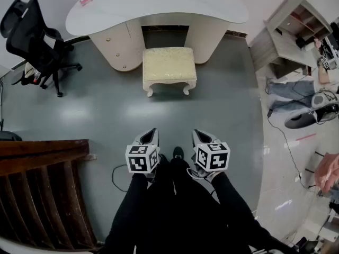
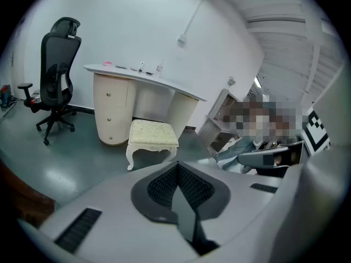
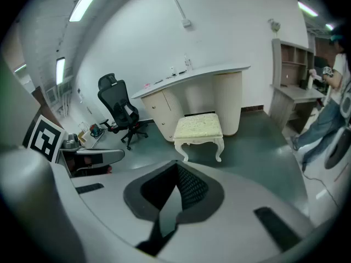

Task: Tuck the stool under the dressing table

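Observation:
A cream stool [image 1: 169, 63] with a padded top and curved white legs stands on the grey floor just in front of the knee gap of the white dressing table [image 1: 159, 1]. The left gripper view shows the stool [image 2: 152, 133] and table [image 2: 137, 75] far off, and so does the right gripper view, with the stool [image 3: 198, 126] before the table [image 3: 192, 75]. My left gripper [image 1: 150, 134] and right gripper [image 1: 198, 135] are held close to the person's legs, well short of the stool. Both are shut on nothing, left gripper [image 2: 178, 169] and right gripper [image 3: 176, 169] pads meeting.
A black office chair [image 1: 34, 36] stands left of the table. A dark wooden slatted piece [image 1: 42, 194] fills the near left. At the right are a grey shelf unit [image 1: 291, 30], a person's legs in jeans [image 1: 291, 89], and a cable [image 1: 286, 142] on the floor.

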Available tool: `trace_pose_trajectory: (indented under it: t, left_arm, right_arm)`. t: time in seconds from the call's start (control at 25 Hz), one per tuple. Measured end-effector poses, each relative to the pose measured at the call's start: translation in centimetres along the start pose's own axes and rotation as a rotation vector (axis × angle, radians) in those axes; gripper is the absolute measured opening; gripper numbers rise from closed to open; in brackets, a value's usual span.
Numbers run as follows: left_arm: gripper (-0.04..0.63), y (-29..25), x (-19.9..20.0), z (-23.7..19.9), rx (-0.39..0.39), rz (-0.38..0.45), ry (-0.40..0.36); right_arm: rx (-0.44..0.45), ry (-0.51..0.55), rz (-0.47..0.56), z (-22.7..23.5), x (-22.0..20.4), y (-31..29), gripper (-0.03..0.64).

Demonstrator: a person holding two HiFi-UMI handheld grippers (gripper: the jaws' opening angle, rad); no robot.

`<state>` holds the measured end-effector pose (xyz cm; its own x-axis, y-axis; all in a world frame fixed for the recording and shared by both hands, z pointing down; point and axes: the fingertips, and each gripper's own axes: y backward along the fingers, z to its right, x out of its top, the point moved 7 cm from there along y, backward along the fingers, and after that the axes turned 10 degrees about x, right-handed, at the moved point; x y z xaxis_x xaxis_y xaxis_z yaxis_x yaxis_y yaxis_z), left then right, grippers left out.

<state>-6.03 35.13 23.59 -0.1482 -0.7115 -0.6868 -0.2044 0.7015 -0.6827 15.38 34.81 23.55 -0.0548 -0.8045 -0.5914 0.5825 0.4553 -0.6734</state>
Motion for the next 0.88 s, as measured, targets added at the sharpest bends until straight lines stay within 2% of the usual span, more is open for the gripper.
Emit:
trace_pose_trajectory:
  t: [0.52, 0.76, 0.88]
  left_arm:
    - [0.008, -1.4, 0.8, 0.0, 0.008, 0.003, -0.012]
    - [0.008, -2.2, 0.0, -0.8, 0.045, -0.039, 0.015]
    - [0.008, -3.0, 0.1, -1.2, 0.079, -0.048, 0.028]
  right_arm:
    - [0.001, 0.014, -0.007, 1.1, 0.7, -1.0, 0.003]
    - [-0.012, -0.141, -0.002, 3.1, 0.6, -1.1, 0.003]
    - [-0.049, -0.171, -0.024, 5.2, 0.3, -0.8, 0.003]
